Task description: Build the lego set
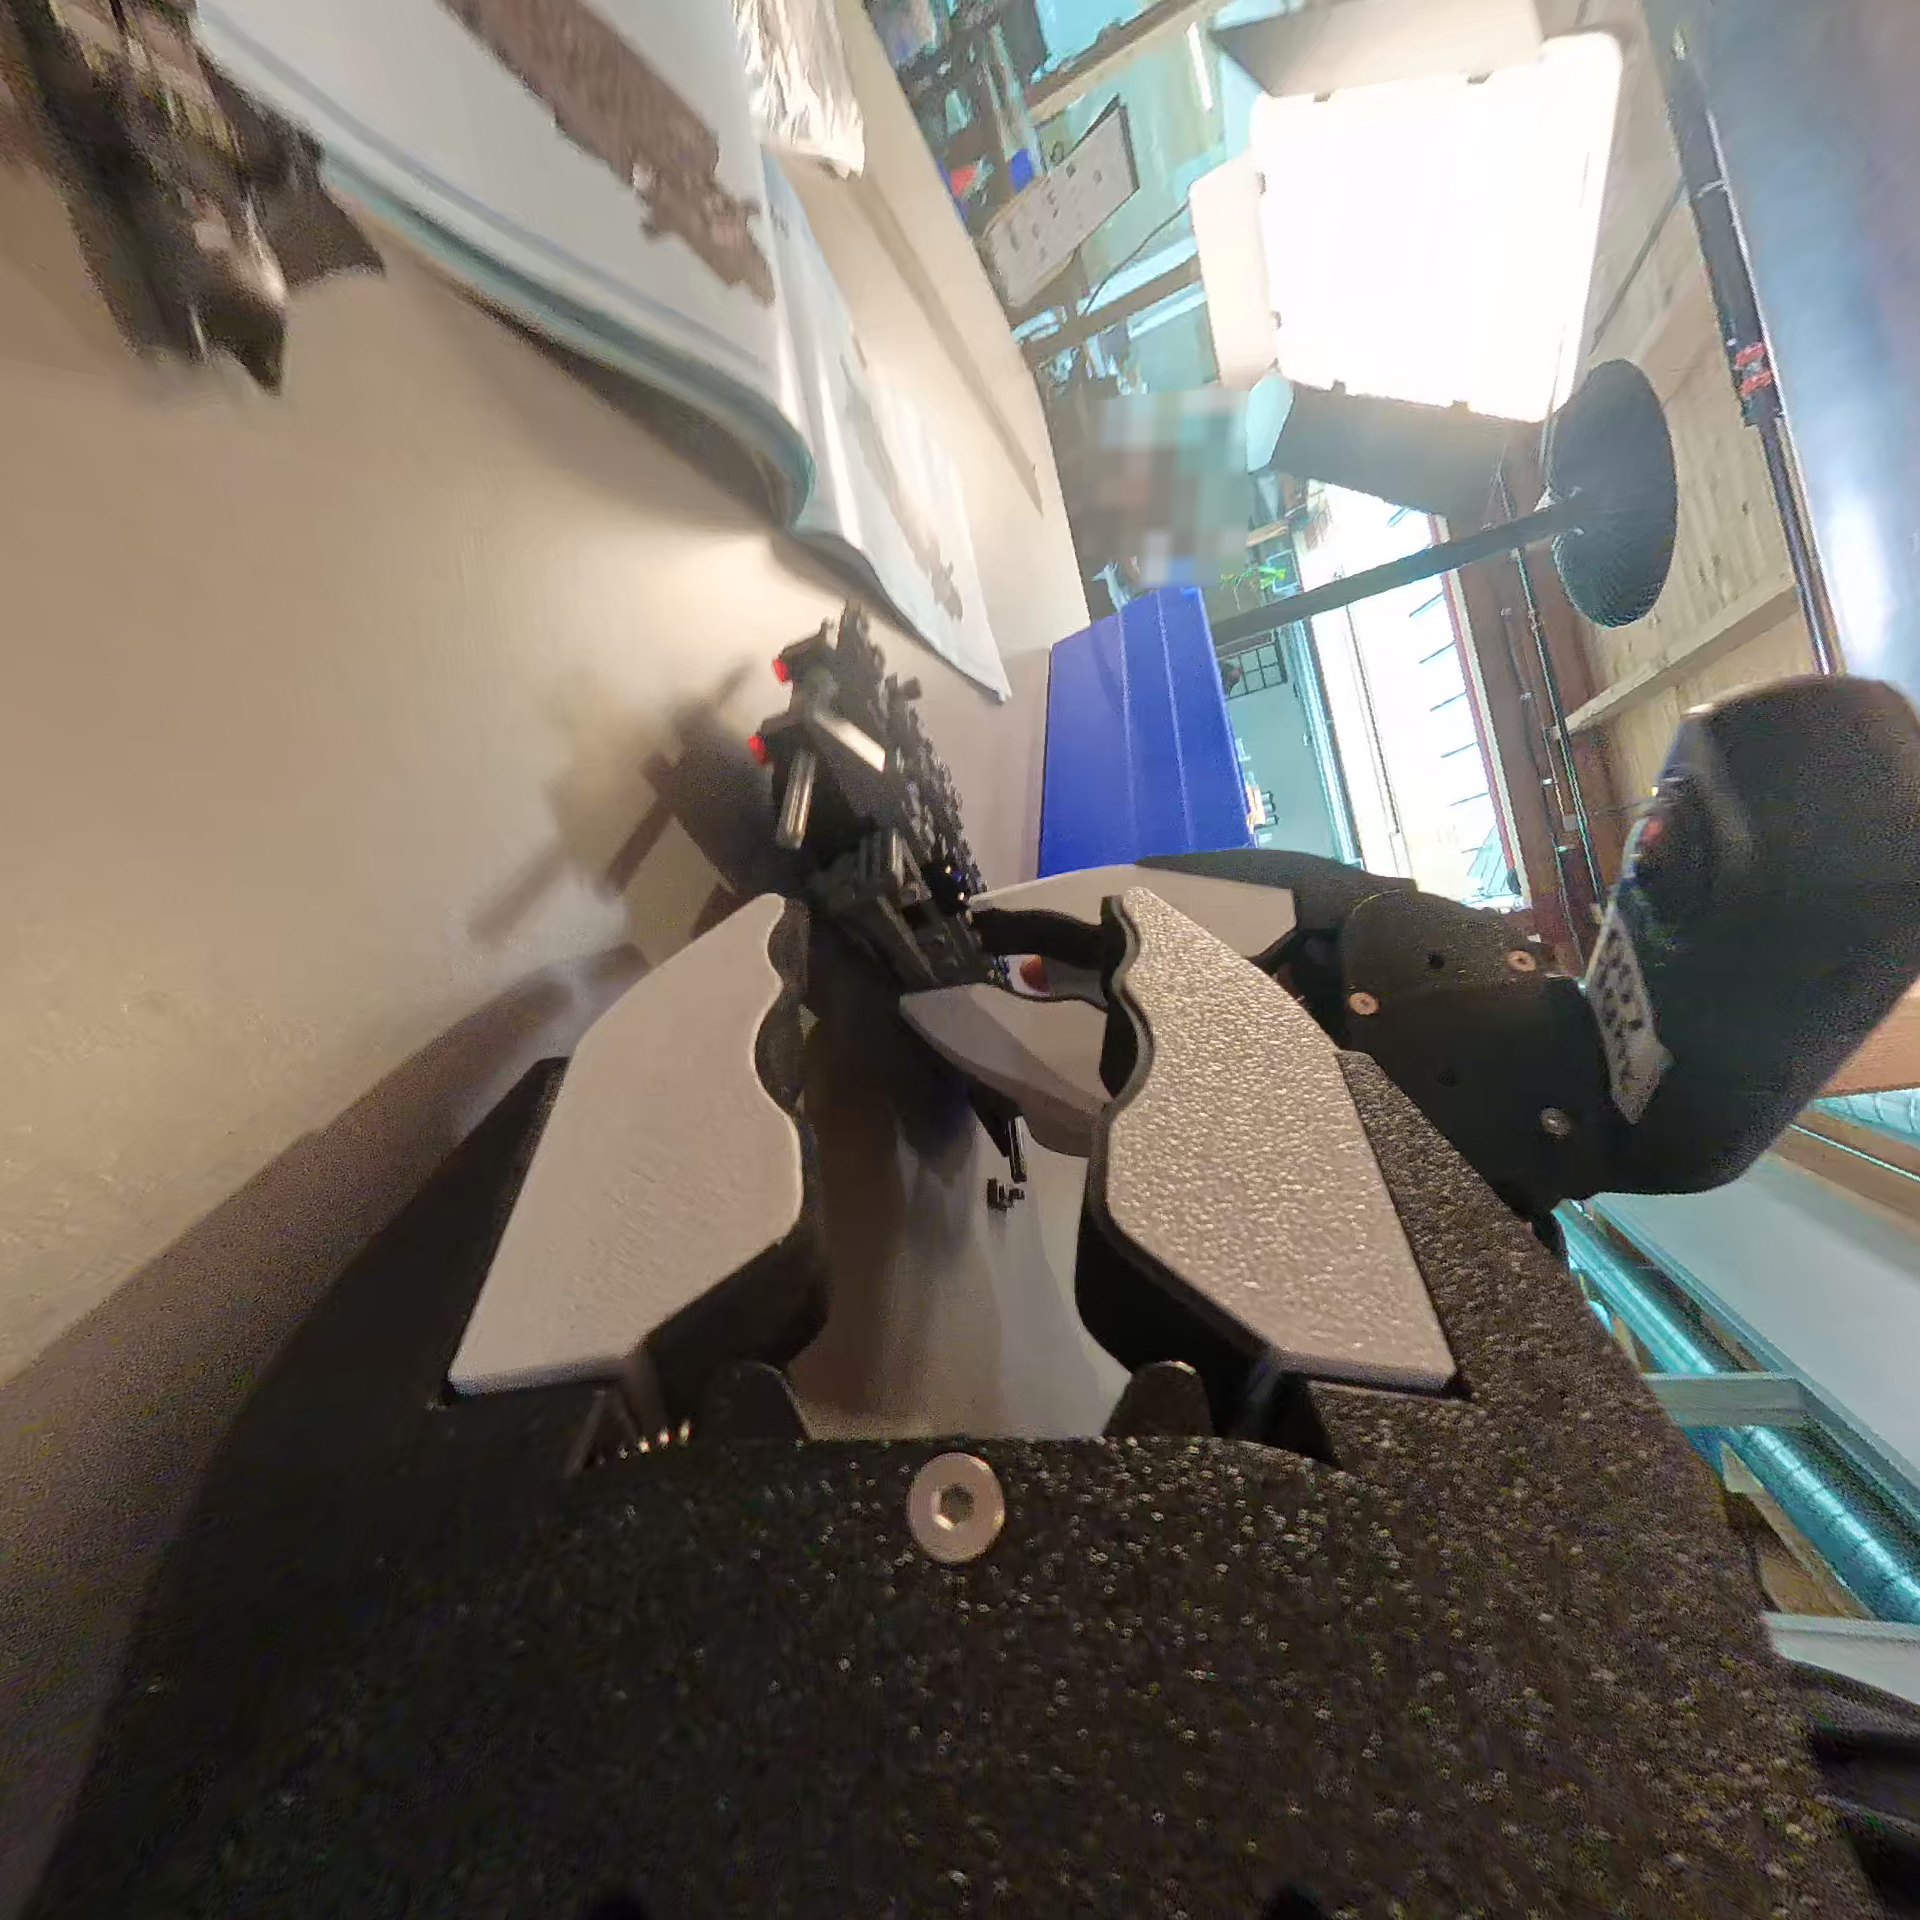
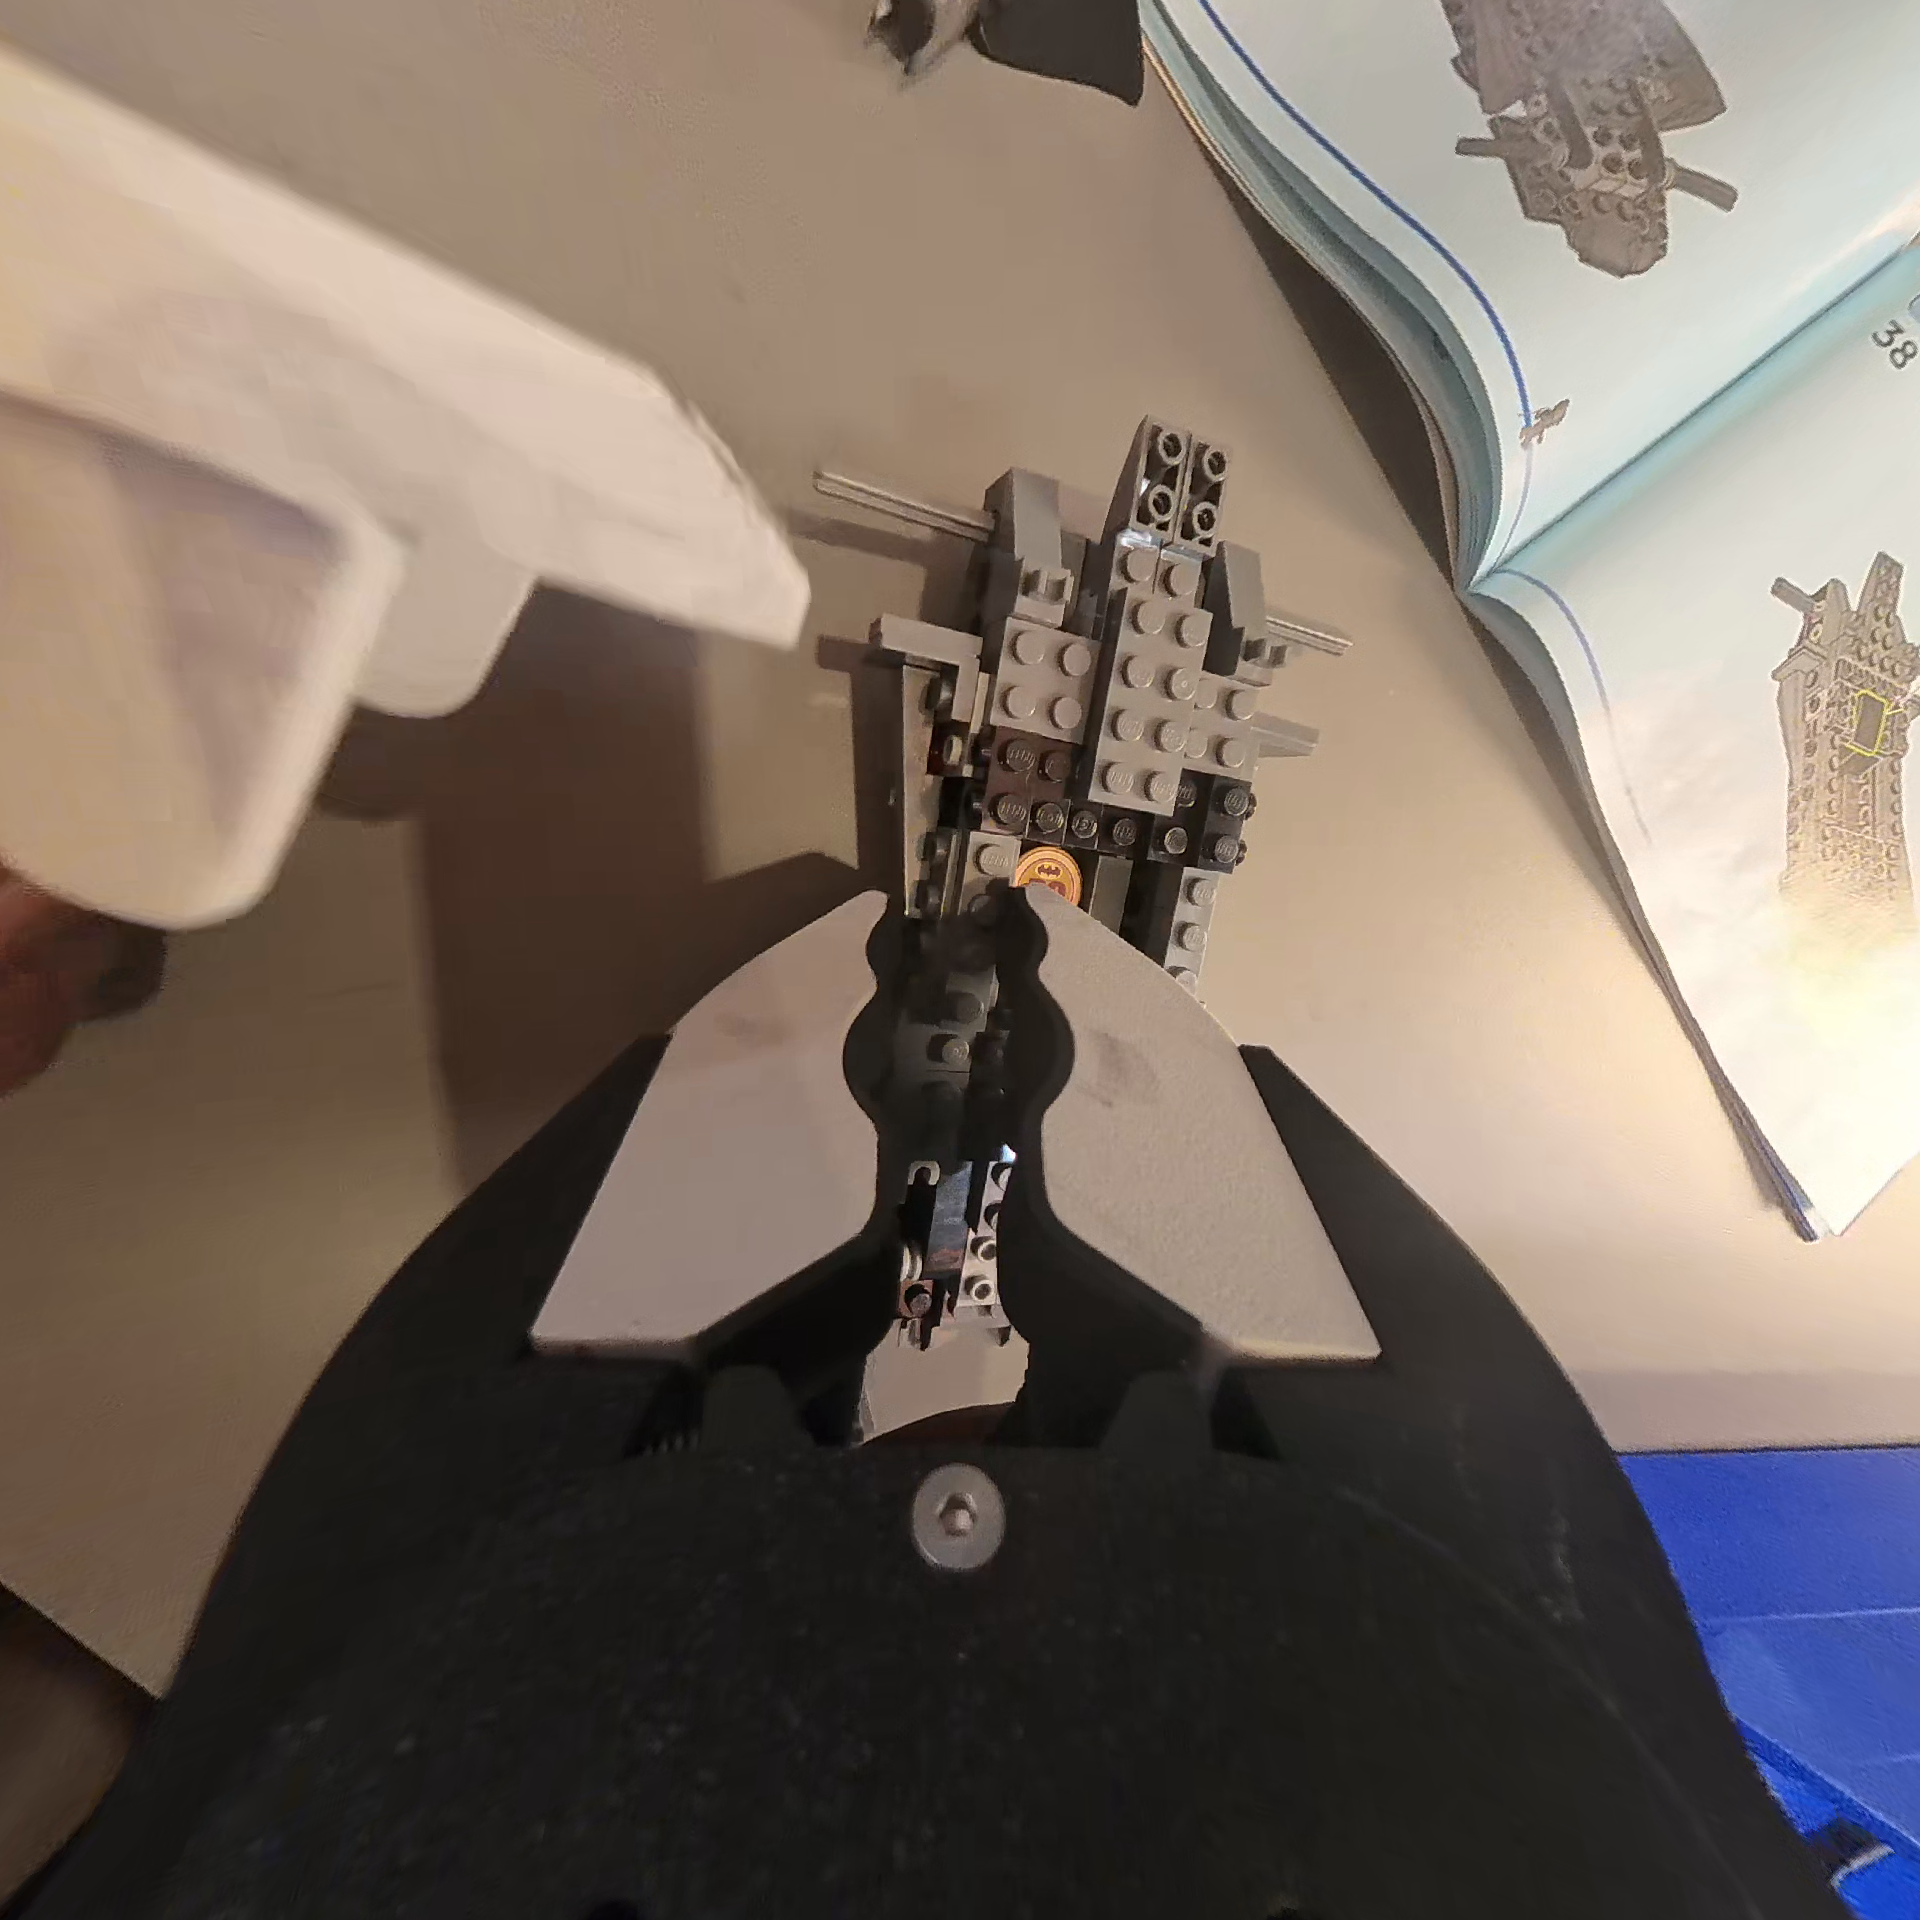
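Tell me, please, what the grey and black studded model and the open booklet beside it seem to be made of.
The grey and black studded brick model looks like hard moulded plastic, slightly glossy, judging by its sharp studs and edges. The open pale-blue printed booklet appears to be thin paper with a smooth finish: its stacked page edges curve.

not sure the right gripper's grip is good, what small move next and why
Probably steady the brick model with the left gripper, open around its end: the right gripper is shut only on a narrow strip at its near edge.
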Demonstrator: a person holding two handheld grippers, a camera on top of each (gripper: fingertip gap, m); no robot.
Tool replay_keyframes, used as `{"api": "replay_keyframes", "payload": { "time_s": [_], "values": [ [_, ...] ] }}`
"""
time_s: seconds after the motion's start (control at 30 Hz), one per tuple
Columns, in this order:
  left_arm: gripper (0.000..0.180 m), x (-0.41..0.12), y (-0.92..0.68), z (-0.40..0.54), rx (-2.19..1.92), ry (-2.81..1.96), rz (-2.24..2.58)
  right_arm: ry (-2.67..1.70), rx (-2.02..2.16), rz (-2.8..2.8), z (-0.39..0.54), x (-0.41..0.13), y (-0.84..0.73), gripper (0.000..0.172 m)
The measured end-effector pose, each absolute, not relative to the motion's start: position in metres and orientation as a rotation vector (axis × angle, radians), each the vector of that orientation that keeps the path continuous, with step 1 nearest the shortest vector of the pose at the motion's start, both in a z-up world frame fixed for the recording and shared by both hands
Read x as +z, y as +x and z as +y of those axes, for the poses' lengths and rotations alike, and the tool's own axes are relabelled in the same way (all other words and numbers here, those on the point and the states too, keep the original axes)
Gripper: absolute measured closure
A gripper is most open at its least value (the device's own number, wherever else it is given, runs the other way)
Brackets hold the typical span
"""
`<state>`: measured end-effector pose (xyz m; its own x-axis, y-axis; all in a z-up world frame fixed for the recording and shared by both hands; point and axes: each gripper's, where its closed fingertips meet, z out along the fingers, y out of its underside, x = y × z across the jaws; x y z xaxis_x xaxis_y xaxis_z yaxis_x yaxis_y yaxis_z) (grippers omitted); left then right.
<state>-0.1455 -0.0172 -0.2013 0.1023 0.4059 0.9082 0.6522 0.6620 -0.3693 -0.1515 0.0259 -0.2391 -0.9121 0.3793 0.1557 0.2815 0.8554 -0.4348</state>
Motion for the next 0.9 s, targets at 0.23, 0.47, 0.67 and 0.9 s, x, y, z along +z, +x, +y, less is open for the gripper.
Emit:
{"api": "replay_keyframes", "payload": {
  "time_s": [0.23,0.47,0.67,0.9],
  "values": [
    [0.127,-0.213,-0.152,-0.003,-0.246,-0.889,-1.57,-0.502,0.676,-2.753,0.02,-0.235,-0.144,0.155],
    [0.135,-0.216,-0.161,0.001,-0.271,-0.851,-1.591,-0.48,0.731,-2.726,0.015,-0.232,-0.136,0.155],
    [0.147,-0.219,-0.16,-0.003,-0.299,-0.82,-1.581,-0.468,0.774,-2.72,0.012,-0.231,-0.135,0.155],
    [0.15,-0.218,-0.161,-0.006,-0.361,-0.77,-1.566,-0.449,0.845,-2.687,0.009,-0.222,-0.136,0.155]
  ]
}}
